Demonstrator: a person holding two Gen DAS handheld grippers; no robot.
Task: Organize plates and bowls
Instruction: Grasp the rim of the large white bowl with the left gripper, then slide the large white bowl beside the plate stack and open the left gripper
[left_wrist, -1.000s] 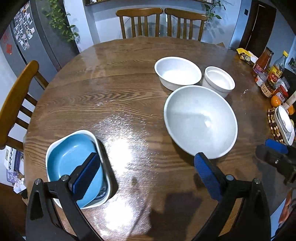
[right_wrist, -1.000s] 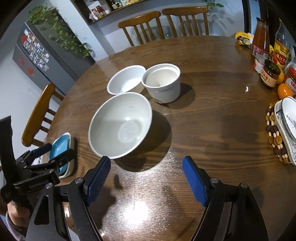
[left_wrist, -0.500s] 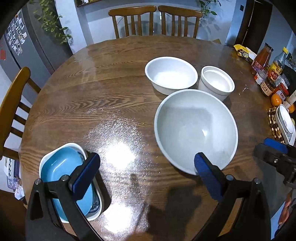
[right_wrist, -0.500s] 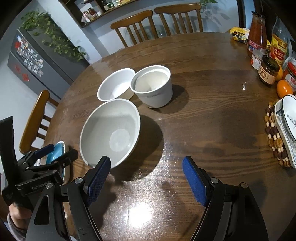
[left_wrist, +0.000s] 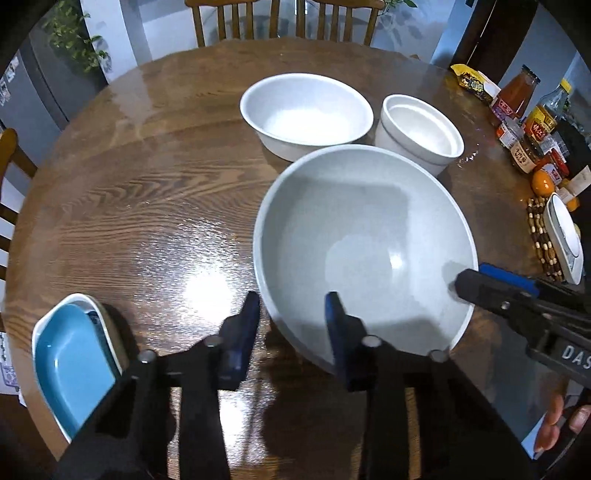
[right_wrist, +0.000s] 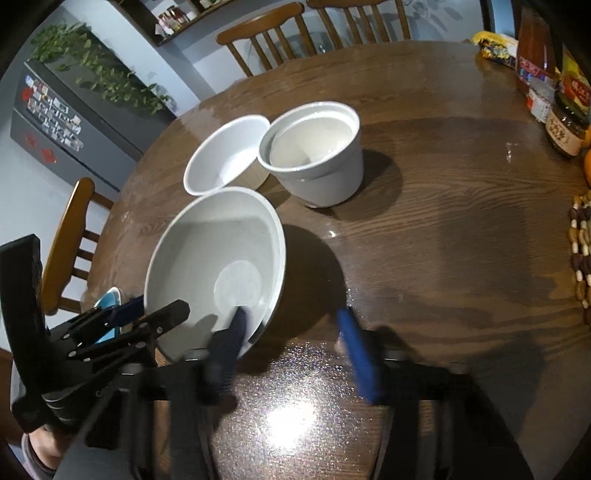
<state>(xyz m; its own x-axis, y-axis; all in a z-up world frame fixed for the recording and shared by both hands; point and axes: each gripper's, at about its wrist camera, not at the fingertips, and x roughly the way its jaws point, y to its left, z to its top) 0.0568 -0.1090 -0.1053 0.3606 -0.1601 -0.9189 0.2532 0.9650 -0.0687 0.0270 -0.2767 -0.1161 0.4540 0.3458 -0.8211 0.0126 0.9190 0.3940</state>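
Observation:
A large grey-white bowl (left_wrist: 364, 254) stands on the round wooden table (left_wrist: 147, 184). My left gripper (left_wrist: 293, 321) straddles its near left rim, one finger outside and one inside. Its jaws are closing, and a gap still shows beside the rim. In the right wrist view my right gripper (right_wrist: 291, 332) straddles the near right rim of the same bowl (right_wrist: 218, 266). Its jaws are also closing and do not clamp the rim. Behind the big bowl sit a white bowl (left_wrist: 304, 110) and a white pot-like bowl (left_wrist: 419, 129). A blue dish (left_wrist: 70, 354) lies nested in a white dish at the near left.
Sauce bottles and jars (left_wrist: 532, 122), an orange (left_wrist: 543, 182) and a white dish on a beaded trivet (left_wrist: 565, 236) line the table's right edge. Wooden chairs (right_wrist: 280, 37) stand behind and to the left. A hand (left_wrist: 554, 424) shows at the lower right.
Both grippers have sunk and moved forward onto the big bowl. Their jaws have narrowed from wide open to straddling its rim on either side.

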